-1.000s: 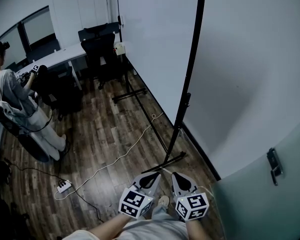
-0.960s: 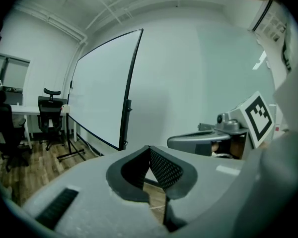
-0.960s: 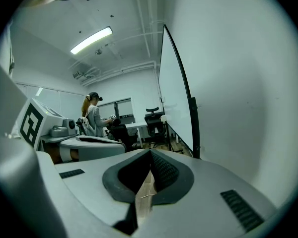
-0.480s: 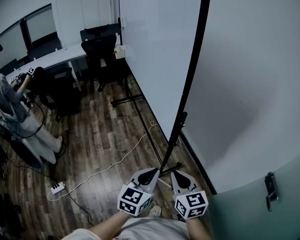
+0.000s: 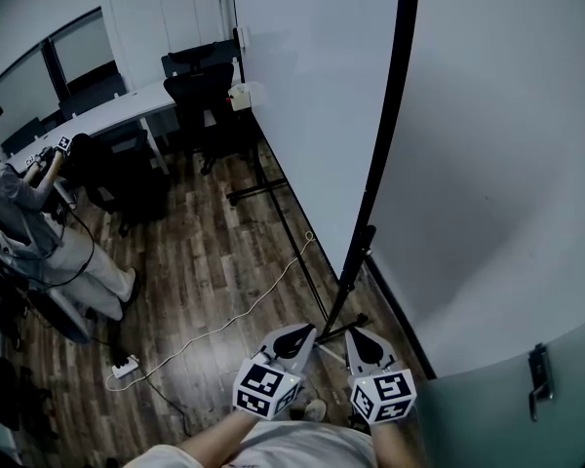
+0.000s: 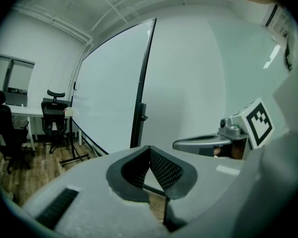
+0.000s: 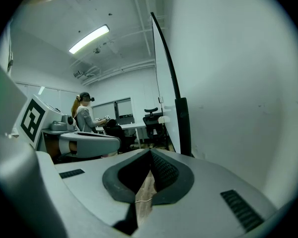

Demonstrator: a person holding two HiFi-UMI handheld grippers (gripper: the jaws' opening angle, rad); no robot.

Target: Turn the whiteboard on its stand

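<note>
In the head view I see the large white whiteboard [image 5: 312, 96] upright on its black metal stand [image 5: 349, 276]. It is close along the white wall, with its black frame edge turned toward me. My left gripper [image 5: 291, 337] and right gripper [image 5: 363, 343] hang side by side low in the picture, near the stand's foot and apart from the board. A thin white cable [image 5: 244, 310] lies on the dark wooden floor [image 5: 195, 261]. A person [image 5: 19, 213] stands at the far left beside a white desk [image 5: 107, 113].

In the left gripper view the 2 jaws are pressed together with nothing between them. The whiteboard is ahead, well apart.

In the right gripper view the 2 jaws are also together and empty. The board's black edge rises ahead, a little to the right.
</note>
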